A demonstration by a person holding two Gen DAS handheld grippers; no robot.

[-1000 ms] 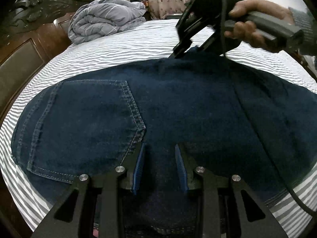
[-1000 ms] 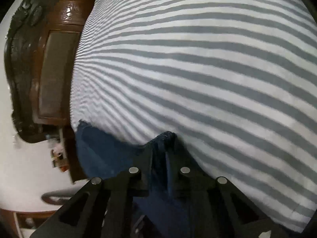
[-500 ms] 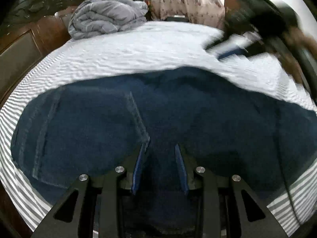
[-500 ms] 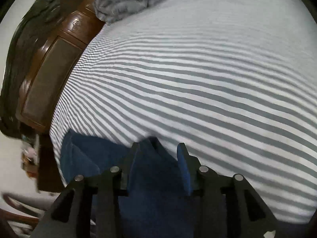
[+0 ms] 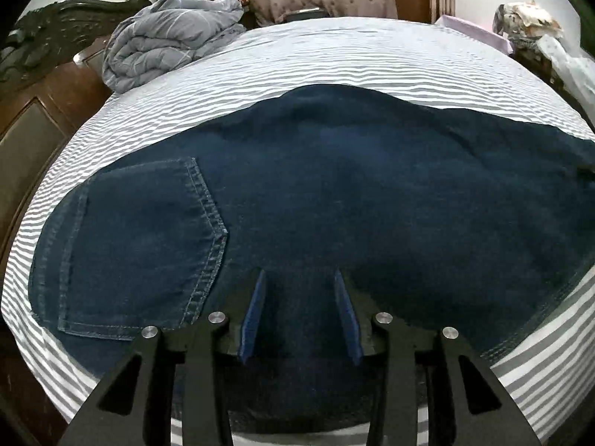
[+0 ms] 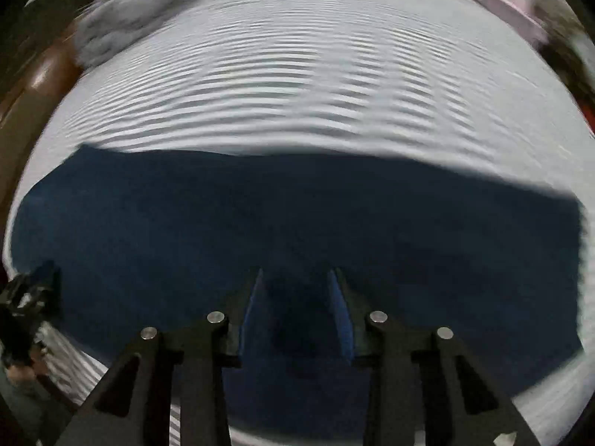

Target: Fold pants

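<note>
Pants lying flat across the striped bed, filling the middle and lower frame, back pocket at lower left. Left claw hovering low over the denim at bottom centre, jaws opening, nothing pinched between them. Right claw likewise above dark cloth at bottom centre of a blurred view, jaws closing slightly, gap empty. Grey quilt bunched at upper left, well apart. Risks, judged: far edge humped at upper centre, likely creasing any fold; a shallow pinch taking one layer only, leaving the lower layer dragging.
</note>
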